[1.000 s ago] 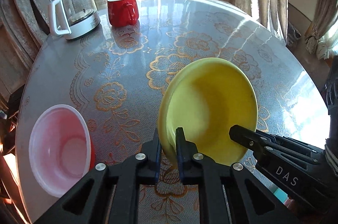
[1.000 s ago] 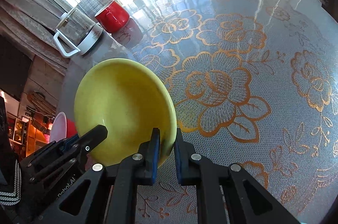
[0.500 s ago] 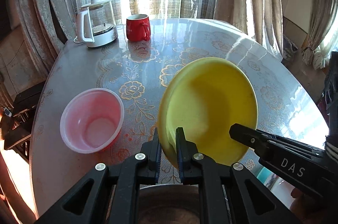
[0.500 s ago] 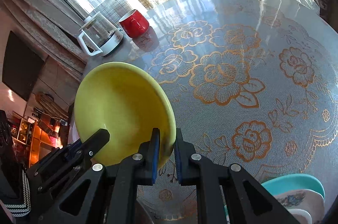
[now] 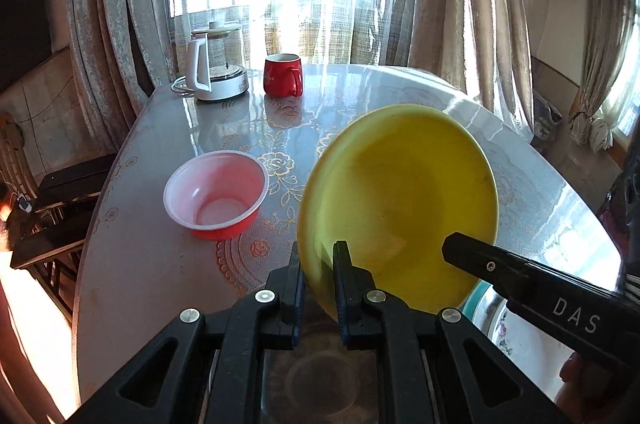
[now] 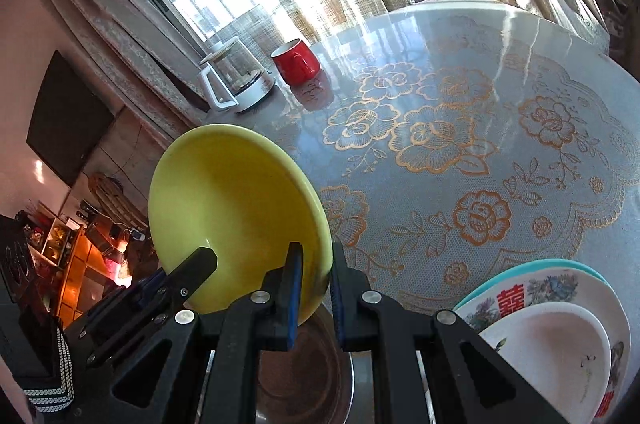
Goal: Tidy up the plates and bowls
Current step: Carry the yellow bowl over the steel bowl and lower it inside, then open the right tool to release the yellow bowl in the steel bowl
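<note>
A yellow plate [image 5: 400, 208] hangs above the round table, pinched at both sides. My left gripper [image 5: 318, 264] is shut on its left rim, and my right gripper [image 6: 314, 266] is shut on its right rim [image 6: 240, 208]. The right gripper's finger [image 5: 520, 276] shows across the plate's lower right in the left wrist view; the left gripper's finger [image 6: 176, 288] shows at lower left in the right wrist view. A red bowl with a white inside [image 5: 216, 194] stands on the table to the left. A metal bowl [image 6: 304, 376] lies under the grippers, partly hidden.
A stack of plates [image 6: 560, 328], patterned over teal, sits at the near right edge. A glass kettle [image 5: 214, 68] and a red mug [image 5: 282, 75] stand at the far side by the curtained window. The floral cloth [image 6: 460, 164] covers the table.
Both grippers have drawn back and lifted with the yellow plate still held. The red bowl now lies farther off, and the metal bowl and plate stack have come into view below.
</note>
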### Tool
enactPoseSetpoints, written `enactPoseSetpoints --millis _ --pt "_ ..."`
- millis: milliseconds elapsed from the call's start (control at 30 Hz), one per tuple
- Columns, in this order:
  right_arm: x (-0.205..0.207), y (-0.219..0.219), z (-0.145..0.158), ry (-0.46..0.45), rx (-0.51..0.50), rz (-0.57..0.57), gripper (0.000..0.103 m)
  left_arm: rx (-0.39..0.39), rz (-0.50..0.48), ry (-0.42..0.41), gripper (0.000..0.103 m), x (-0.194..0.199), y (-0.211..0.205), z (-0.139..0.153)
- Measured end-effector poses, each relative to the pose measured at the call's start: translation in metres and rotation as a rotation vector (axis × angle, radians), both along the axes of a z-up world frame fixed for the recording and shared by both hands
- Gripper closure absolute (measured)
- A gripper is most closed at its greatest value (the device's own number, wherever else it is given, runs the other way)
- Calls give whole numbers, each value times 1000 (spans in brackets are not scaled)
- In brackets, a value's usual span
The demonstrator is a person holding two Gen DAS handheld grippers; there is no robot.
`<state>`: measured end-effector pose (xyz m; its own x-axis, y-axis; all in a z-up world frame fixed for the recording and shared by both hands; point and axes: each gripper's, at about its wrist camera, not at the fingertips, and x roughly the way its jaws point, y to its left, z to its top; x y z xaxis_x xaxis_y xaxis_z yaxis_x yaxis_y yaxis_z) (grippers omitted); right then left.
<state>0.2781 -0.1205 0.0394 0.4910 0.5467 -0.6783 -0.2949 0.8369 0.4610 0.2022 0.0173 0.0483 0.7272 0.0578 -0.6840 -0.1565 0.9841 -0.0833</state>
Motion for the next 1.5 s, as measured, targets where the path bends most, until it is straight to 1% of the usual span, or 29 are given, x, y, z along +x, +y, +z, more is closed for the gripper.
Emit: enactPoseSetpoints --millis 100,300,500,600,767,1100,1200,1300,1333,1467,1500 --pt "-14 -2 0 -9 23 -6 90 -17 4 -6 90 -14 0 -2" --pt "-41 -6 -7 0 55 -11 90 -9 20 -19 90 -39 -1 -9" --pt "-63 -4 -19 23 72 -4 89 -57 24 -11 90 -62 6 -23" --pt "-71 -1 -25 35 69 2 89 -62 24 1 90 -70 9 -29" --pt "-79 3 -33 53 50 7 89 -54 18 15 90 -74 12 -37" --pt "-80 13 -37 79 -14 16 88 -35 16 51 90 -76 19 -57" --pt "-80 14 -39 81 -36 20 87 -31 16 50 90 -75 19 -59" --pt "-79 15 -41 91 -46 11 87 -7 10 47 89 -74 19 -60" --pt "-78 15 -42 94 -54 5 83 2 15 44 89 -73 18 -61" --pt "-80 13 -39 74 -76 -11 78 1 18 45 89 -71 22 -65" --pt "-80 13 -40 73 -74 -9 78 2 19 45 89 -70 23 -66"
